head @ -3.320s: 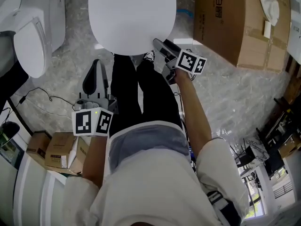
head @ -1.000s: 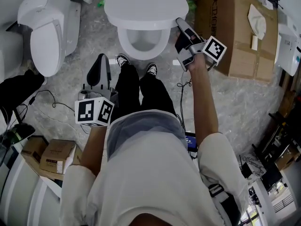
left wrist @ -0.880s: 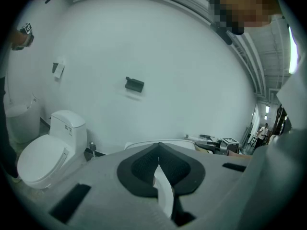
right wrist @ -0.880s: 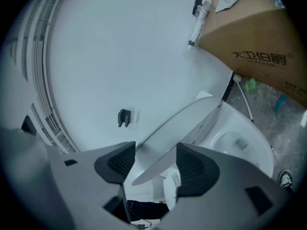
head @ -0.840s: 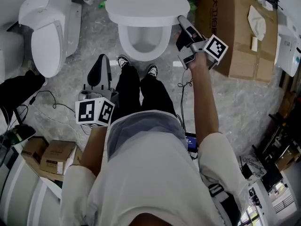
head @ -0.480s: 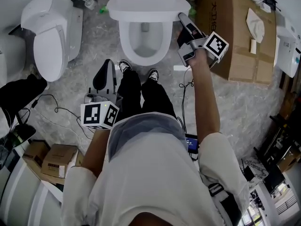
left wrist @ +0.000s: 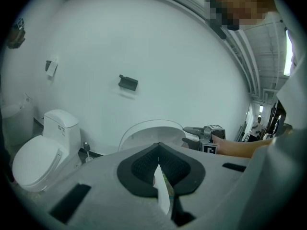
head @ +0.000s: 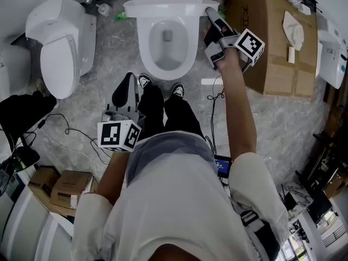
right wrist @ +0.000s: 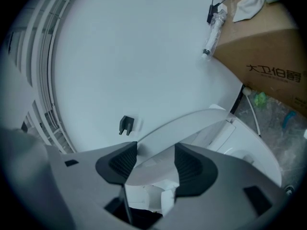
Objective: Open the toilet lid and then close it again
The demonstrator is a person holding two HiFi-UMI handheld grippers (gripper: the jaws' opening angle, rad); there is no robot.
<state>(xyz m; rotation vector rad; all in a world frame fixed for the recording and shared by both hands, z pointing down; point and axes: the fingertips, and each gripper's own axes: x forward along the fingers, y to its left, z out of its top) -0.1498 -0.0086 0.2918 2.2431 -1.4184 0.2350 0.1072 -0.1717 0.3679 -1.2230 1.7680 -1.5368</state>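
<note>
grey marbled floor (head: 103, 48) in a bare room with a plain white wall (left wrist: 144, 42), thin black cables (head: 65, 126) trailing over the floor at the left. small dark fitting (left wrist: 128, 83) high on that wall.

white toilet (head: 142, 42) at the top middle of the head view, bowl exposed. toilet lid (head: 168, 7) raised at the back of the bowl, close to upright as seen from the left gripper view.

right gripper (head: 211, 15) up at the lid's right edge, at the end of a straight, outstretched arm. jaws wide apart and just now narrowing a little, with the lid's rim running between them; pads not seen pressing on it.

left gripper (head: 129, 79) held low beside the person's left leg, well apart from the toilet. jaws together at the tips, holding nothing.

second toilet (head: 60, 48) off to the left, lid down. large cardboard box (head: 272, 42) just right of the bowl. smaller boxes (head: 68, 186) on the floor at the lower left.
</note>
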